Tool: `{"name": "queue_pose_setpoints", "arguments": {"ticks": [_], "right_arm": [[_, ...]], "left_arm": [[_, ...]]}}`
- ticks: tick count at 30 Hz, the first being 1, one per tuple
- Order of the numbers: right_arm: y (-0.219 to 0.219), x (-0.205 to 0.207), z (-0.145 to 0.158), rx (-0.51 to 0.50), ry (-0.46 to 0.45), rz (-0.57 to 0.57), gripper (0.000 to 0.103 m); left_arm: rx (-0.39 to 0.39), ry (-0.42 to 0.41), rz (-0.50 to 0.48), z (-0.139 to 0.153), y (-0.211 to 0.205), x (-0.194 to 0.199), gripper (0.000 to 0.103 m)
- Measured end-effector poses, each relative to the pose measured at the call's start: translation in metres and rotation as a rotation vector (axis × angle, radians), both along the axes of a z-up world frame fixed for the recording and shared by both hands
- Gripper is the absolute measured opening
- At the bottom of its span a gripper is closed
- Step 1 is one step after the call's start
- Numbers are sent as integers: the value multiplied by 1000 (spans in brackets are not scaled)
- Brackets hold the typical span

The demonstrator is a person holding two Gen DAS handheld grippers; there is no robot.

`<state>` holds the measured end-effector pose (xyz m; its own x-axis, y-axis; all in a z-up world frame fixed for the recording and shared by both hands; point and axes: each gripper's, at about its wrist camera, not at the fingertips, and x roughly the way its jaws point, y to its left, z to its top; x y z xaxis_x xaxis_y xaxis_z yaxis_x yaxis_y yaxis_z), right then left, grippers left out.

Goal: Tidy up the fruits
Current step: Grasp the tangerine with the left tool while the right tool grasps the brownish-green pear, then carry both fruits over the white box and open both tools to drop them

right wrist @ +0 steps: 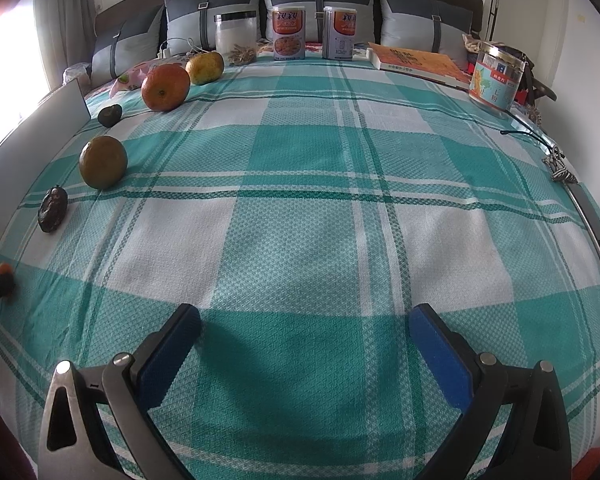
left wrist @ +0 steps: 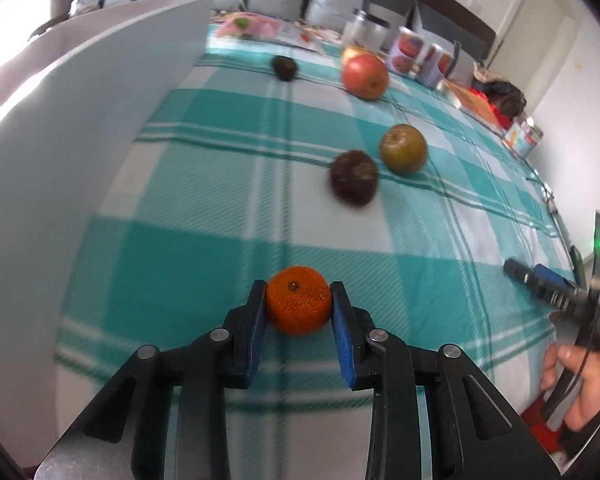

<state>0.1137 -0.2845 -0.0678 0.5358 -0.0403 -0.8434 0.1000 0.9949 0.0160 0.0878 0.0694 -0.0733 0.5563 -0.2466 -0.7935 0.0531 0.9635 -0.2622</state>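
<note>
I have the small orange mandarin (left wrist: 298, 300) pinched in my left gripper (left wrist: 298, 298): both blue pads (left wrist: 341, 332) press against its sides, and it sits at the fingertips just above the teal-and-white checked bedspread (left wrist: 220, 208); whether it touches the cloth I cannot tell. From the right wrist view I see that same mandarin (right wrist: 3, 269) as a small orange spot at the far left edge, with the dark fingers of the left gripper around it.

Beyond the mandarin, up the cloth, lies a dark wrinkled fruit (left wrist: 353, 177), and just beside it a brownish-green round fruit (left wrist: 403, 149). Farther off sits a red apple (left wrist: 365, 71), with a yellowish fruit (right wrist: 204, 67) right behind it, and a small dark fruit (left wrist: 284, 67) apart to its left. A white panel (left wrist: 80, 140) stands along the left side of the bed.

My right gripper (right wrist: 305, 334) hangs over bare cloth with its jaws spread wide and nothing between them. In the left wrist view I see it at the right edge, with the hand (left wrist: 579, 384) on its handle.

At the head of the bed stand a clear jar (right wrist: 236, 38), two printed cans (right wrist: 288, 32), a book (right wrist: 415, 62), a labelled tub (right wrist: 495, 80) and grey pillows (right wrist: 204, 16).
</note>
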Motion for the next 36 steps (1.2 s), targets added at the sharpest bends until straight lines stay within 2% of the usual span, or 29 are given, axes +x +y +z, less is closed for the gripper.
{"name": "queue_pose_setpoints", "arguments": {"ticks": [2,3,4,5,9,11,12,13,14,17,21,23,27,29,31,36], "right_arm": [[10,12,10,194,6,7,102],[24,23,16,301,16,59,96],[36,32,20,345,26,97,89],[60,47,29,375,36,158,86],[118,96,48,343,17,240,84],[134,121,40,309,63,232,84],[139,135,28,316,121,221,77],[140,140,22,314,154,209,59],[138,145,16,295,178,188,46],[125,140,24,335,147,152,46],[126,127,62,389,85,213,46],[151,122,91,435,52,302,46],[222,107,140,544,6,490,46],[264,97,154,574,-6,581,46],[306,90,156,591,13,660,46],[385,84,139,464,63,773,46]], "left_arm": [[-19,-9,18,-1,7,-6,31],[-28,-9,23,-2,9,-8,31],[-35,-8,24,-1,11,-9,31],[-37,-11,24,0,12,-9,31],[-46,-29,29,4,17,-13,31],[-53,-30,31,6,21,-18,31],[-57,-31,28,7,21,-20,31],[-63,-36,22,11,22,-22,31],[-73,-43,18,16,22,-24,31],[-140,-77,4,44,25,-31,31],[-277,-91,43,87,45,-30,31],[-324,-122,89,112,65,-26,31],[-349,-164,208,148,120,-16,31],[-328,-150,285,150,150,-11,31],[-307,-99,363,141,180,-4,31],[-248,39,462,103,223,8,31]]}}
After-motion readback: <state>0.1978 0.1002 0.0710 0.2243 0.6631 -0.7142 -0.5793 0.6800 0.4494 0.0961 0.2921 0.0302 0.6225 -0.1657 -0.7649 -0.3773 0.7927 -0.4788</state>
